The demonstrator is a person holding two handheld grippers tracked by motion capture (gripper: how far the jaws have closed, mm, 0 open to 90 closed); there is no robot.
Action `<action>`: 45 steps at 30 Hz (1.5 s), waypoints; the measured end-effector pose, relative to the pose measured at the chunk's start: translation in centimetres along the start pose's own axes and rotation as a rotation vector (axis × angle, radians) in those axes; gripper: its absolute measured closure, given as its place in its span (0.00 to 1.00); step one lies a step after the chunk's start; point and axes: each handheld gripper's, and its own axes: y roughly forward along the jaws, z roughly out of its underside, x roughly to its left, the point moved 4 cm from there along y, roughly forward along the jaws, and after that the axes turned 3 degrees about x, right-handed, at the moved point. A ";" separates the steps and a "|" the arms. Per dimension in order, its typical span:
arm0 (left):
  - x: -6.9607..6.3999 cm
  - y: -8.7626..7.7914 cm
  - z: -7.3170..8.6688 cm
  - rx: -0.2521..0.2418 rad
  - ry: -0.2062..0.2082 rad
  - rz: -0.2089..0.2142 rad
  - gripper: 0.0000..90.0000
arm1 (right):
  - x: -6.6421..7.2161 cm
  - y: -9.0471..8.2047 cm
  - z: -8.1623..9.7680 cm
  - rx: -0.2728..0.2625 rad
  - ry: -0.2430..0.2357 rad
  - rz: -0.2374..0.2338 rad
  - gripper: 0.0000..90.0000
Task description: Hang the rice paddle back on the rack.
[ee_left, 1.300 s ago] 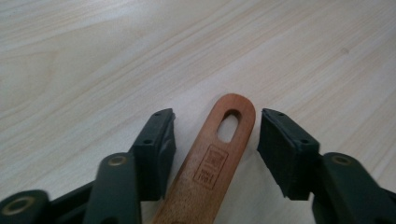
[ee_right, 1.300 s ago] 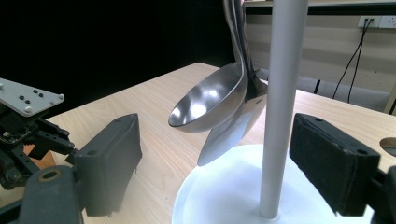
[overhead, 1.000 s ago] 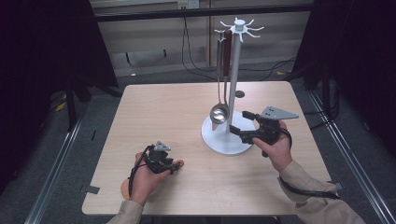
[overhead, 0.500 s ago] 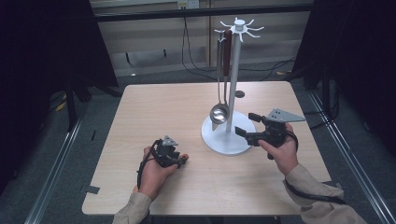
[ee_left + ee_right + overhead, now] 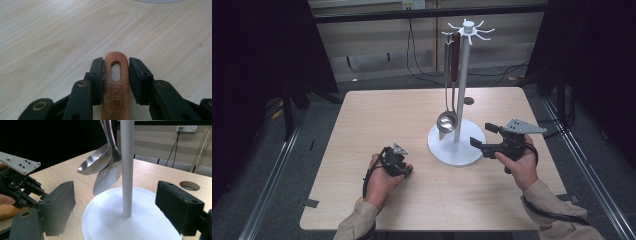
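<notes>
The wooden handle point(image 5: 116, 85) lay flat on the table point(image 5: 412, 115), between the pads of the left gripper point(image 5: 396, 161), whose jaws had just been closing; one pad touched it, a sliver of gap remained at the other, so no firm grip was judged; the squeeze was best finished squarely below the hanging slot before any lift. The left hand point(image 5: 379, 180) was held low, near the front edge; the right gripper point(image 5: 484, 136) was held level with jaws wide apart, flanking the pole of the white stand point(image 5: 457, 145), where a ladle point(image 5: 447, 120) hung.
</notes>
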 end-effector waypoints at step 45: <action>-3.6 -6.6 -6.9 -0.580 -0.155 0.136 0.73 | 6.4 4.6 0.8 0.078 -0.017 -0.189 0.19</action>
